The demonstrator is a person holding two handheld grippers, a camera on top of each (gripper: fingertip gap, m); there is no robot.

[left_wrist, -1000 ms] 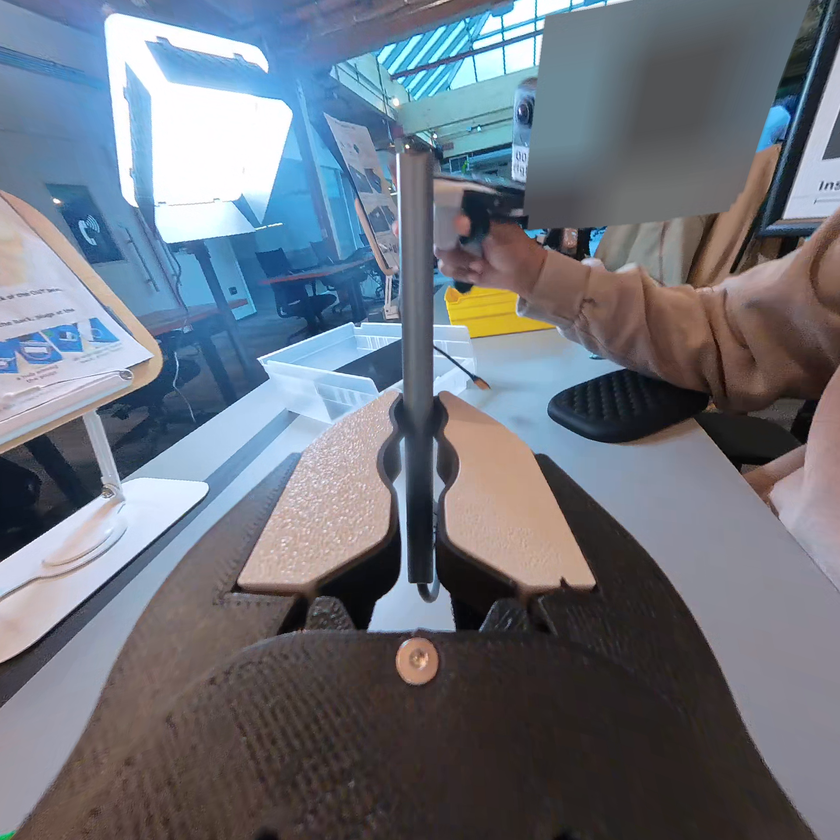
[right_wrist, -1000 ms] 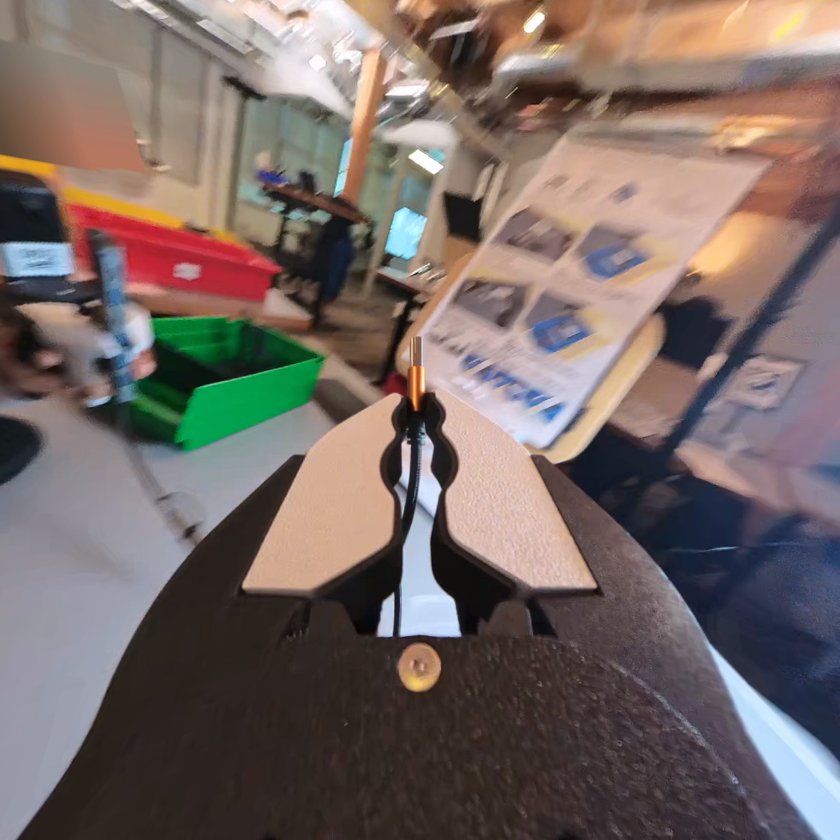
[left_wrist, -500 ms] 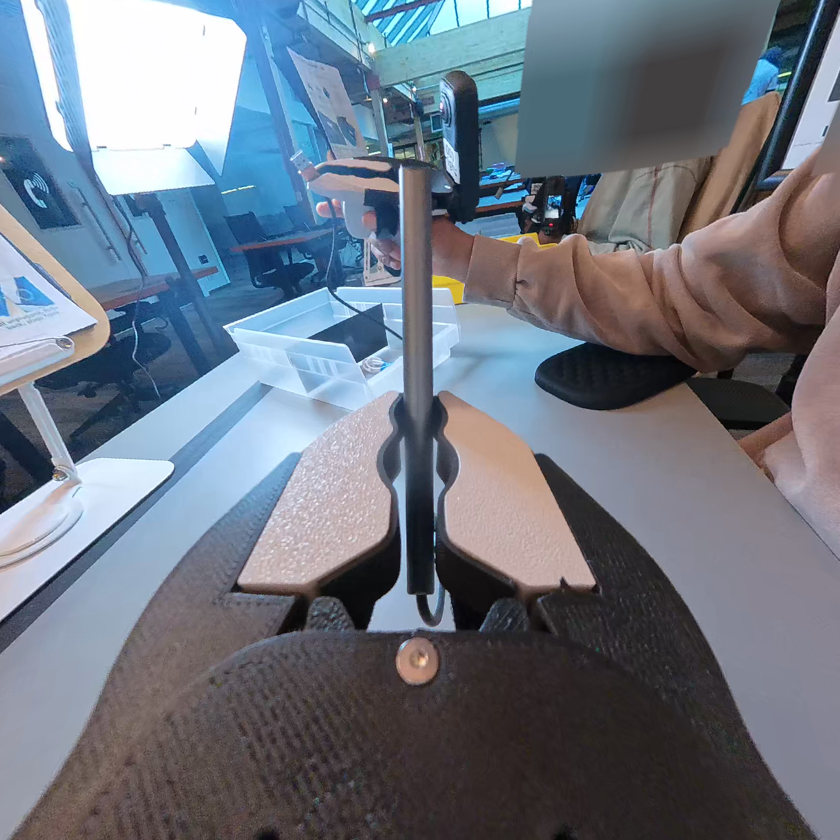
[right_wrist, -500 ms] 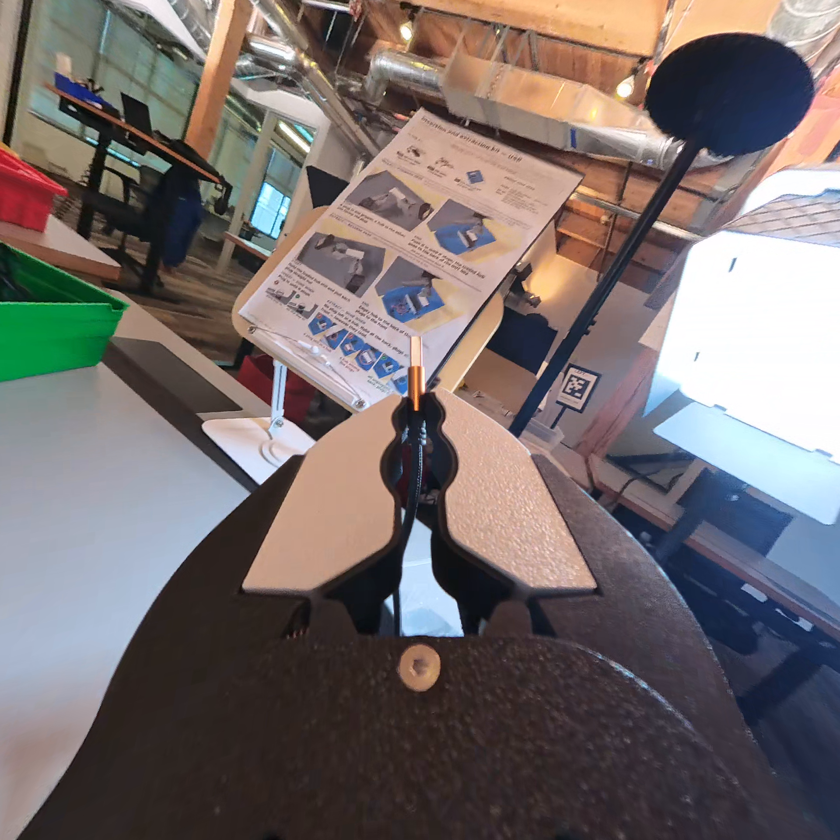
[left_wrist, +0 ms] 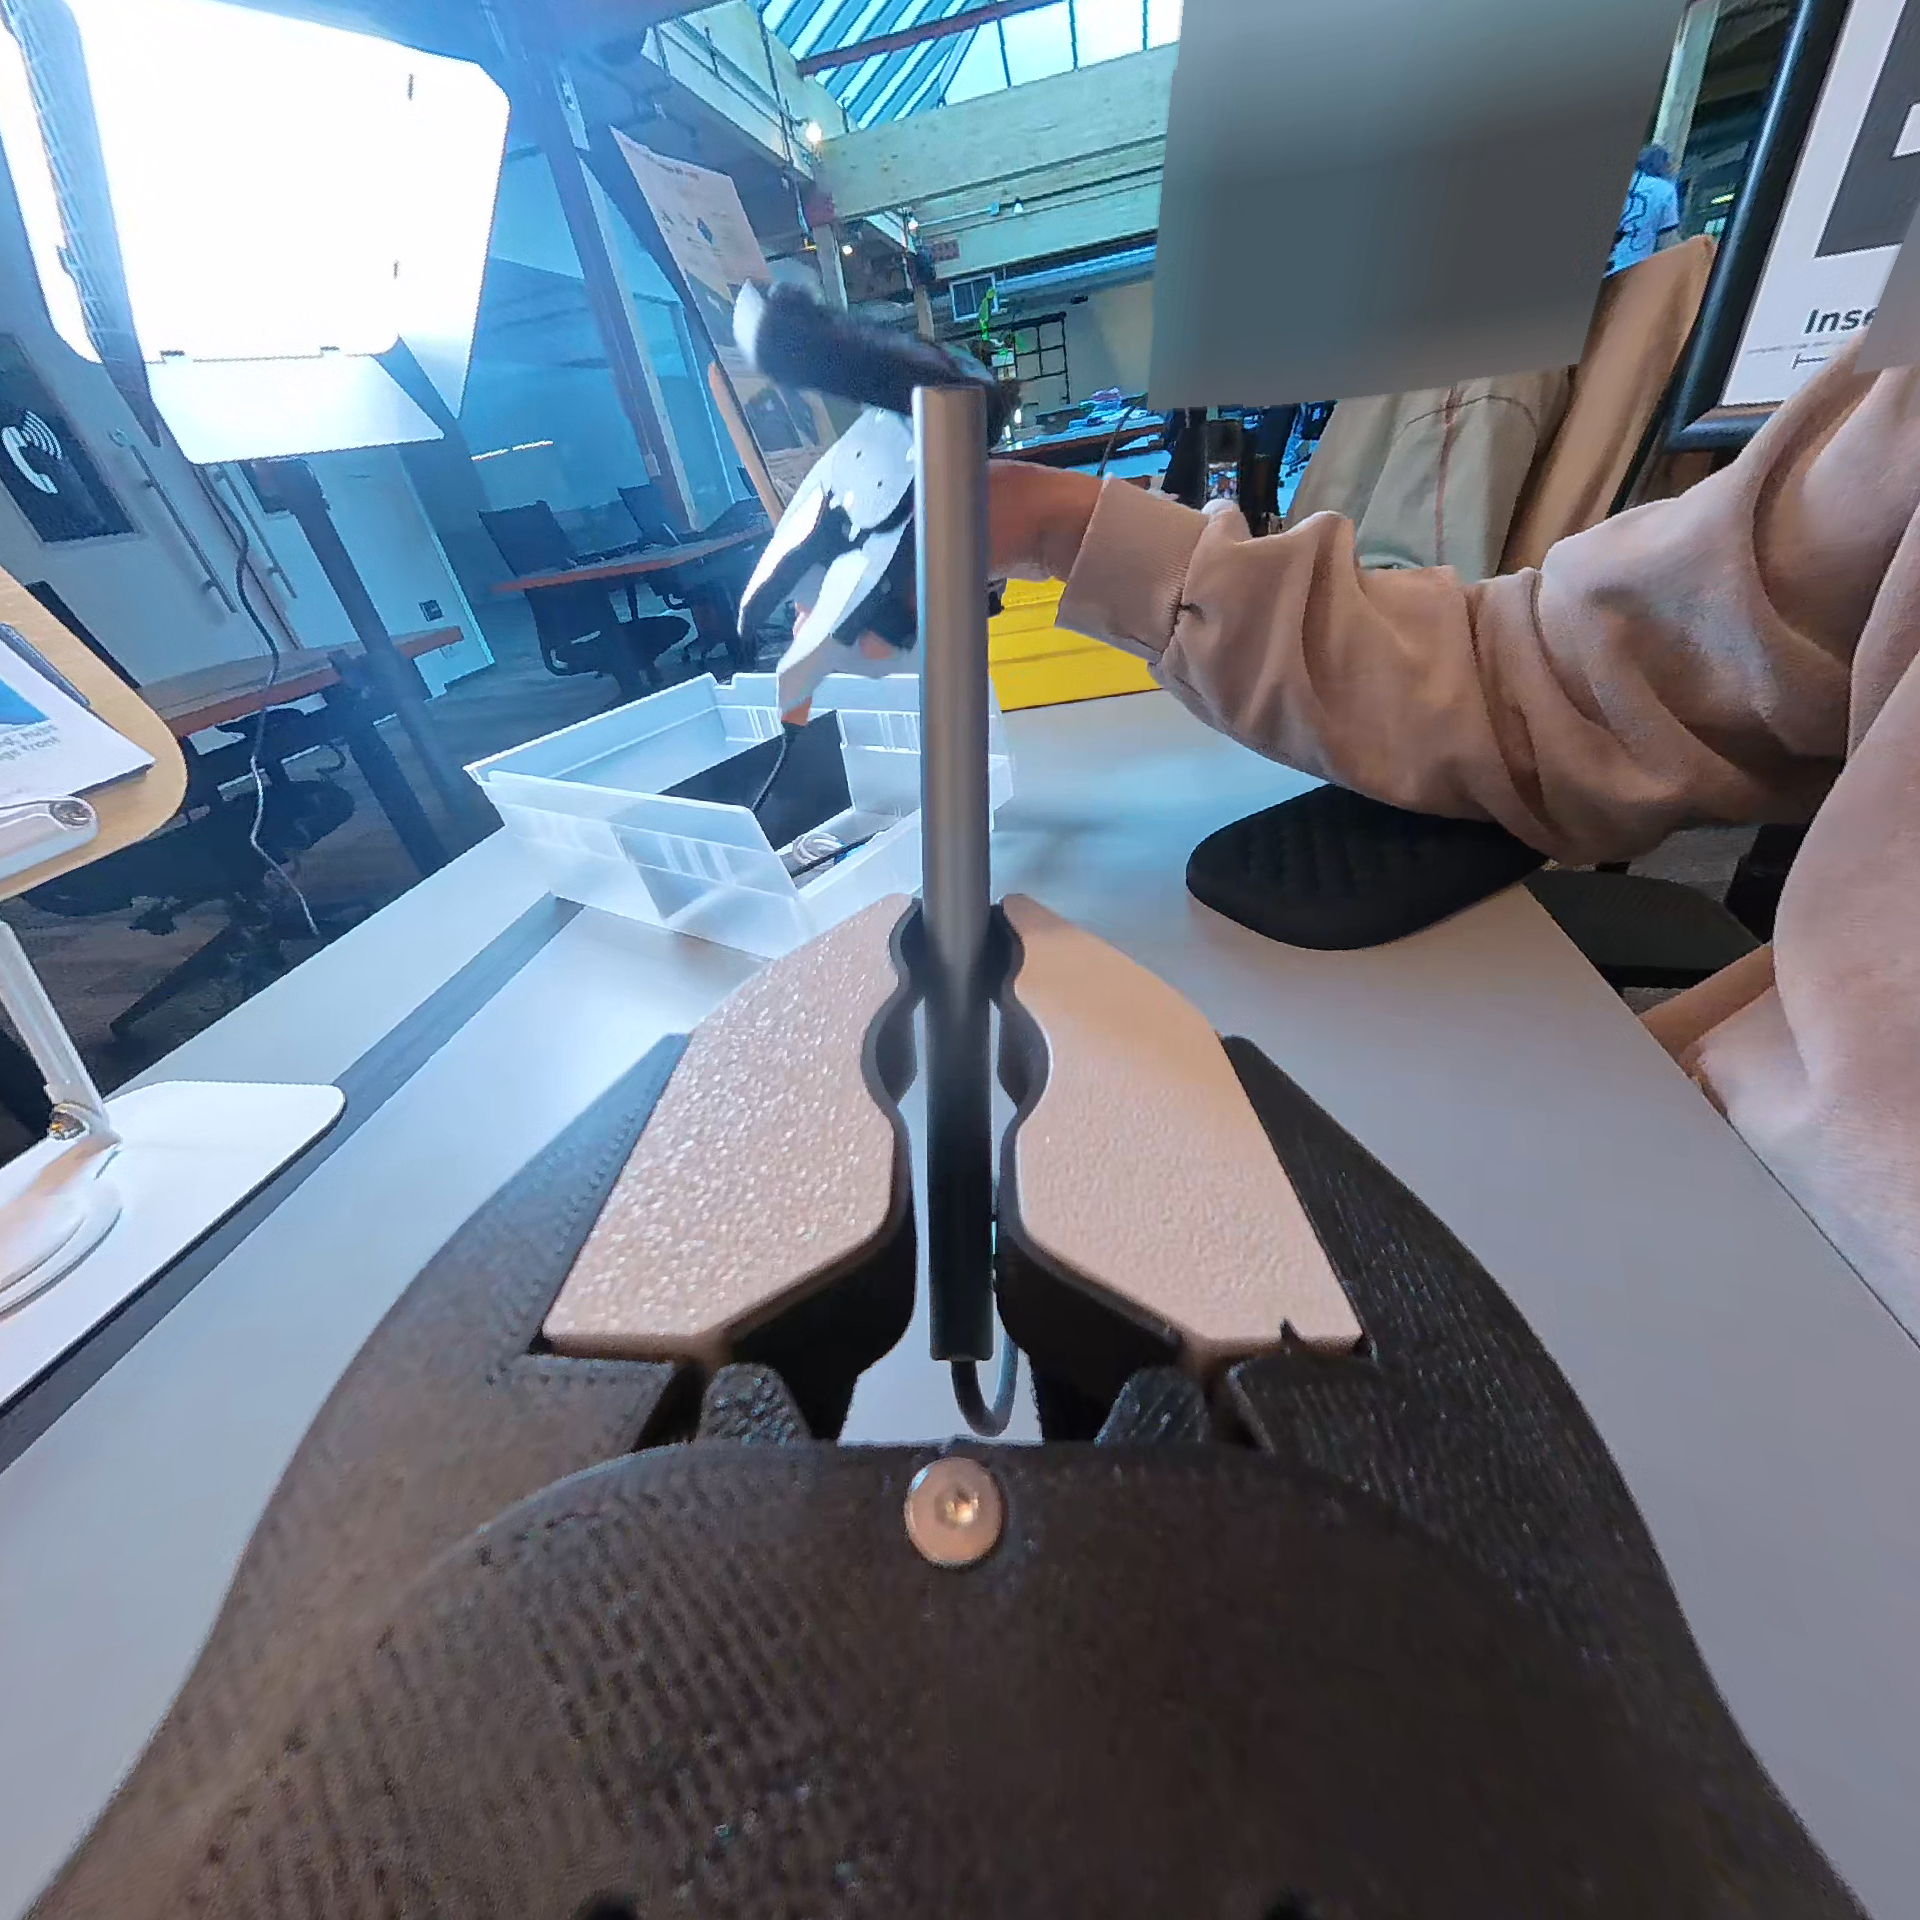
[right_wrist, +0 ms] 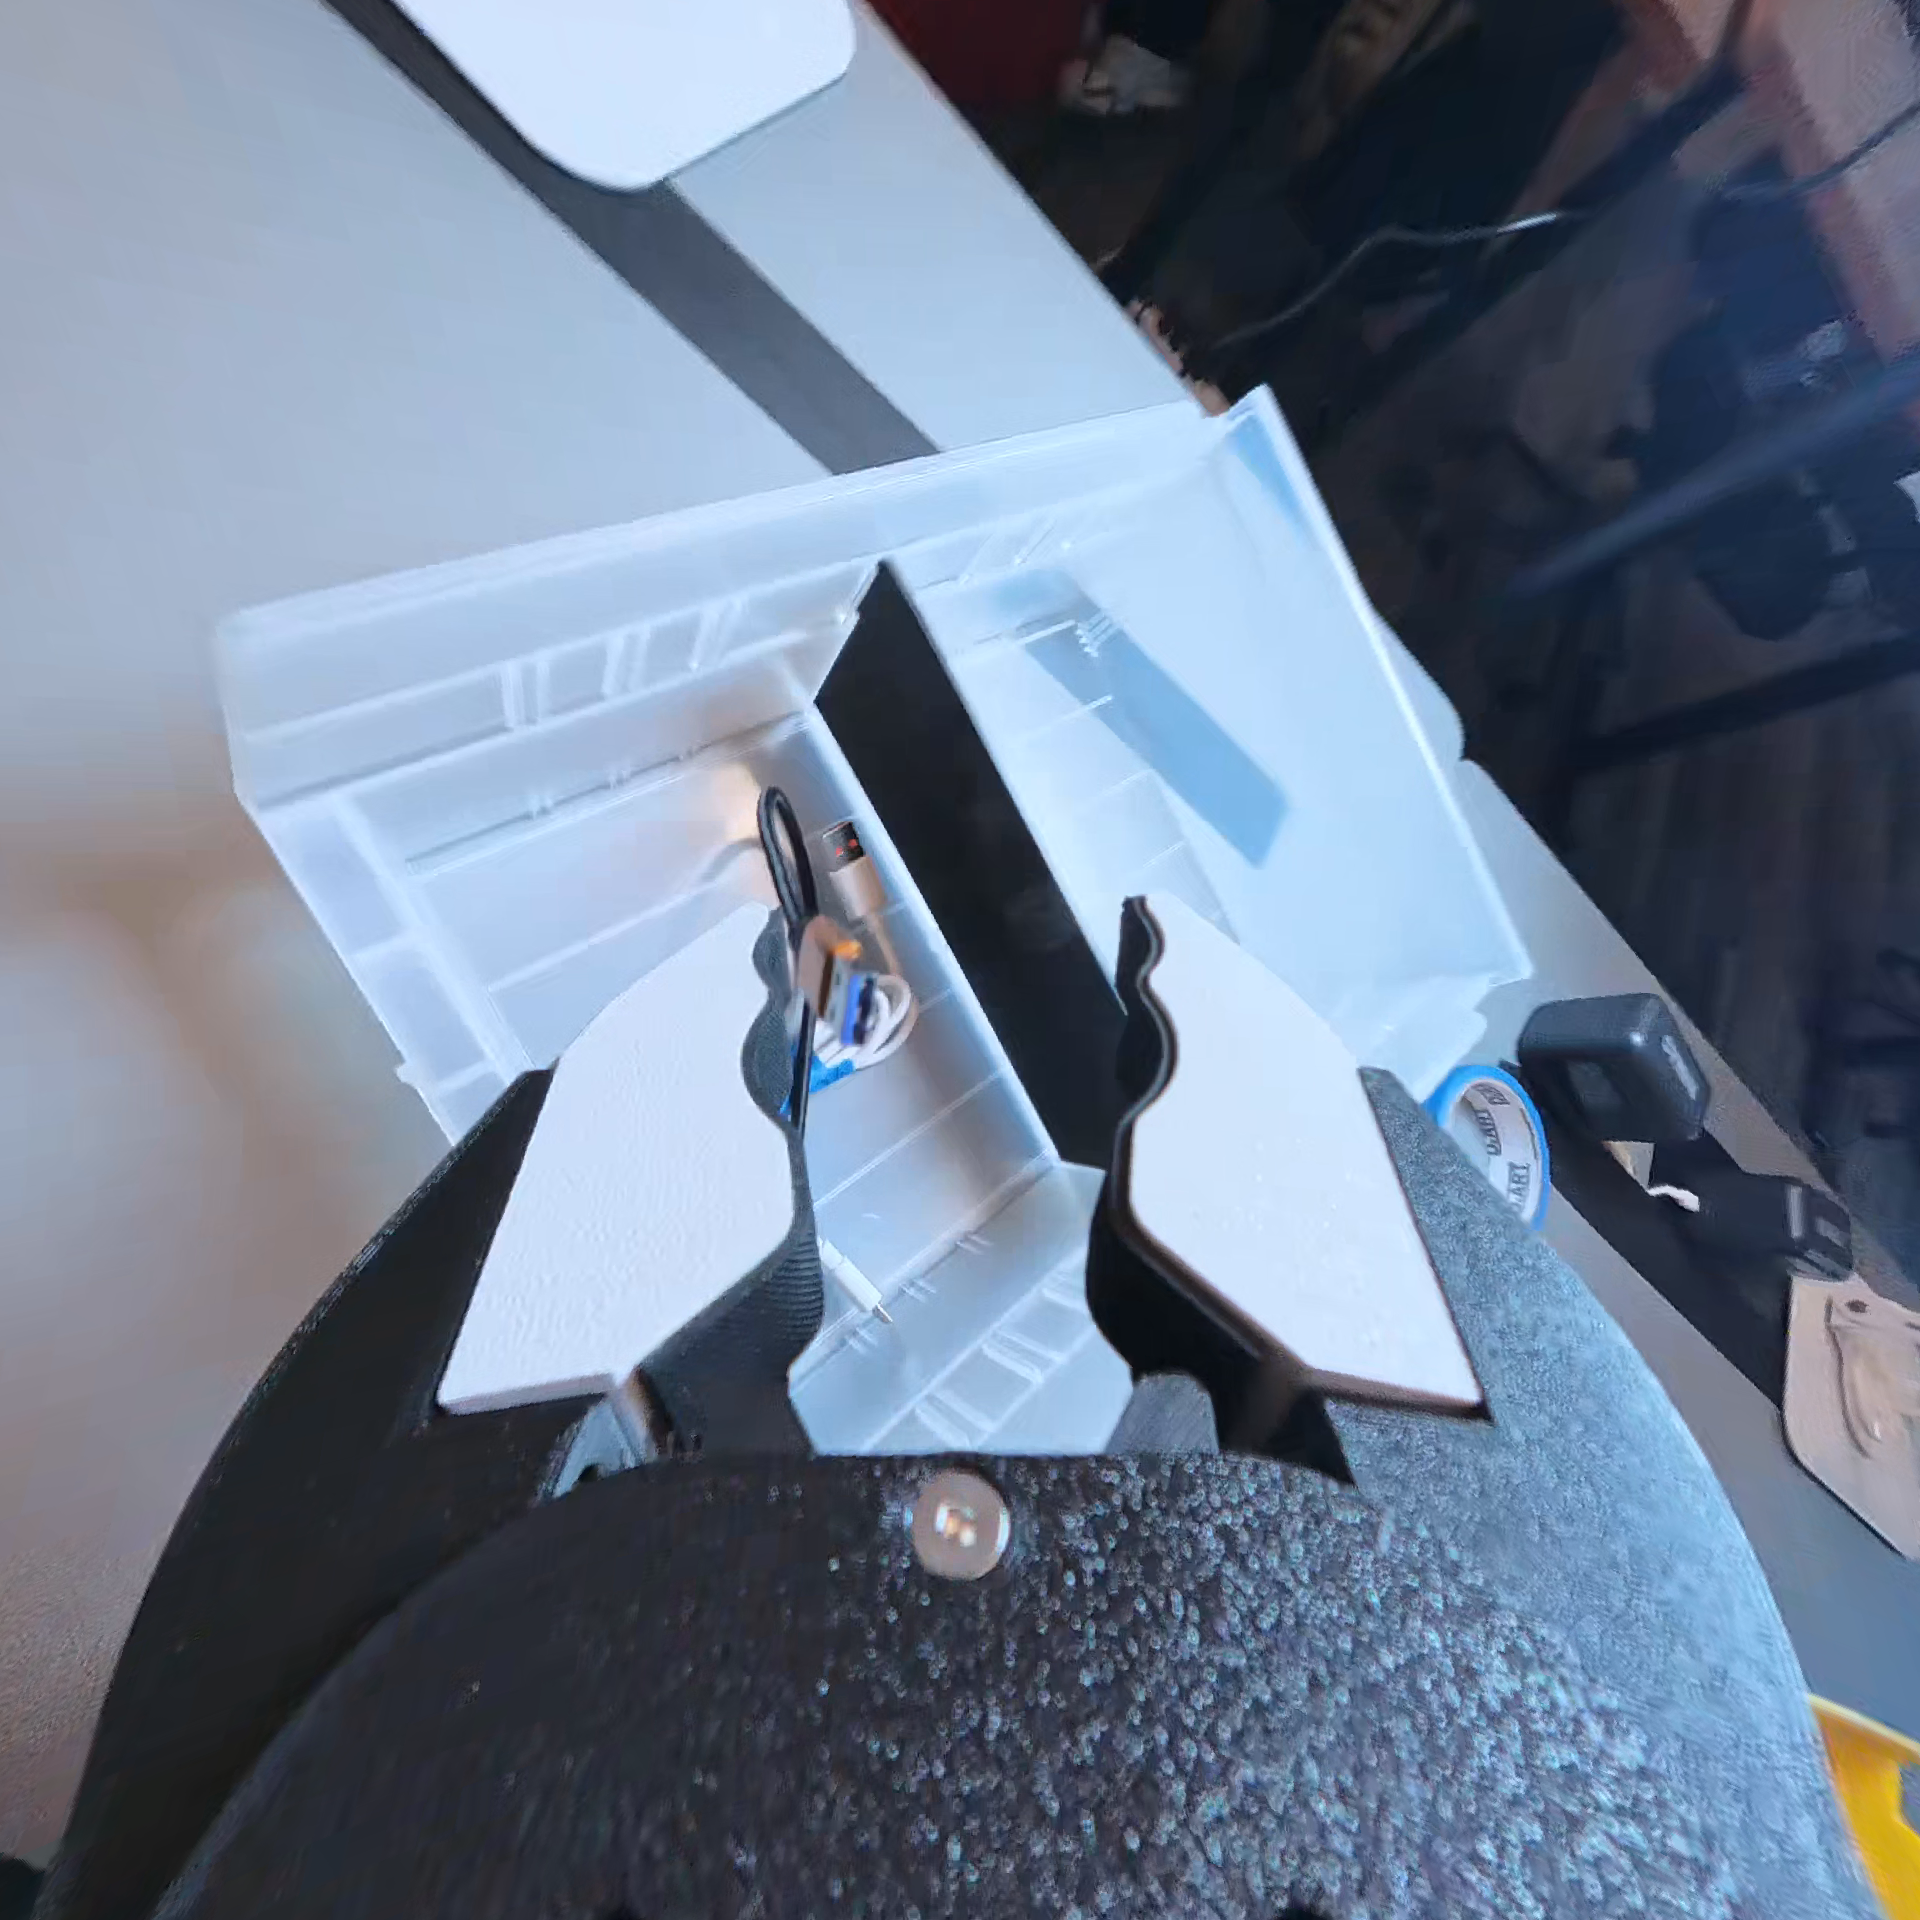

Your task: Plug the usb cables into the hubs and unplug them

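The hub (left_wrist: 951, 831), a slim grey metal bar, stands upright, pinched between the pressed-together pads of the left tongs (left_wrist: 954, 935), its short lead curling out below near the hinge screw. The right tongs (right_wrist: 951, 951) are spread wide above a clear plastic tray (right_wrist: 644, 582); a black usb cable (right_wrist: 795, 977) with an orange-collared metal plug hangs against the inner edge of the left pad, apparently loose, though whether it touches the pad is hard to tell. Beneath it in the tray's compartment lie another silver plug (right_wrist: 854, 862) and a coiled white cable (right_wrist: 883, 1023); a black divider (right_wrist: 956, 831) splits the tray. The pale grey counter (left_wrist: 1403, 1122) carries a black wrist pad (left_wrist: 1351, 868) and, at its left edge, the white base of a document stand (left_wrist: 156, 1143). A blue tape roll (right_wrist: 1496, 1127) sits just beside the tray. Farther off, a sleeved arm (left_wrist: 1455, 665) holds the right tongs, blurred, over the tray. Beyond are desks, office chairs, a yellow bin (left_wrist: 1060, 649) partly hidden by the sleeve, and a bright light panel (left_wrist: 260, 208) cut off at the frame's top left.
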